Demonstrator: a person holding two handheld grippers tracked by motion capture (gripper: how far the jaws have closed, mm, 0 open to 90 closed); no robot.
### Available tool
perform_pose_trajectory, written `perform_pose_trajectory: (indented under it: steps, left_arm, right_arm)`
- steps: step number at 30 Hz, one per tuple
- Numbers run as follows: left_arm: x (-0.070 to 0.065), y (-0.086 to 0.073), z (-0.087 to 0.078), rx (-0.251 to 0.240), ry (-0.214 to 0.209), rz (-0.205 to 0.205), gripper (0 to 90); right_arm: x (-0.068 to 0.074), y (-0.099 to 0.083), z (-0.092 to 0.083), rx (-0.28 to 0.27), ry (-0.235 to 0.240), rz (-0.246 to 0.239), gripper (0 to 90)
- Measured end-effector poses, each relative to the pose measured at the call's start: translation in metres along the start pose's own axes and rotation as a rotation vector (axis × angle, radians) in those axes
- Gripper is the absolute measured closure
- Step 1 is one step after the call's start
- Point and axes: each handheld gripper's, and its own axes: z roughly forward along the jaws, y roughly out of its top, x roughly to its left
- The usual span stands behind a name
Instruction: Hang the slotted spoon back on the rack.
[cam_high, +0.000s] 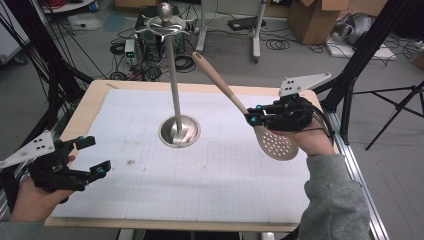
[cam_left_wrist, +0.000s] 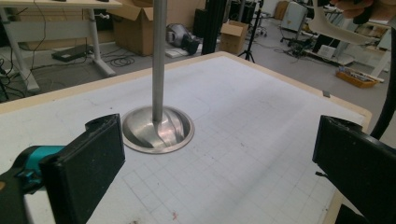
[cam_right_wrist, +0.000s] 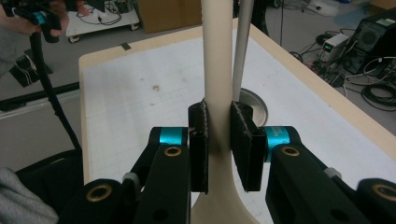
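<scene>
A beige slotted spoon (cam_high: 235, 97) hangs in the air at the table's right, its handle pointing up and left toward the stand's top and its perforated bowl (cam_high: 276, 144) low by the hand. My right gripper (cam_high: 252, 117) is shut on the spoon's neck; in the right gripper view both pads clamp the handle (cam_right_wrist: 218, 93). A metal utensil stand (cam_high: 175, 85) with a round base (cam_high: 179, 131) and hooked top (cam_high: 165, 25) rises from the table's middle. My left gripper (cam_high: 93, 156) rests open at the left edge, its jaws wide apart with the stand's base (cam_left_wrist: 158, 129) beyond them.
A white gridded mat (cam_high: 210, 165) covers the wooden table (cam_high: 95, 97). Cables, boxes and tripod legs (cam_high: 395, 107) stand on the floor around it. The other hand's gripper (cam_right_wrist: 39, 18) appears far off in the right gripper view.
</scene>
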Motion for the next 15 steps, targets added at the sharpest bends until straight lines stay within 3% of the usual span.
perform_pose_trajectory:
  steps: [15]
  left_arm:
    - [0.001, -0.002, -0.004, -0.002, 0.006, -0.006, 2.6]
  right_arm:
    - [-0.007, 0.014, 0.005, -0.006, -0.046, 0.036, 77.8]
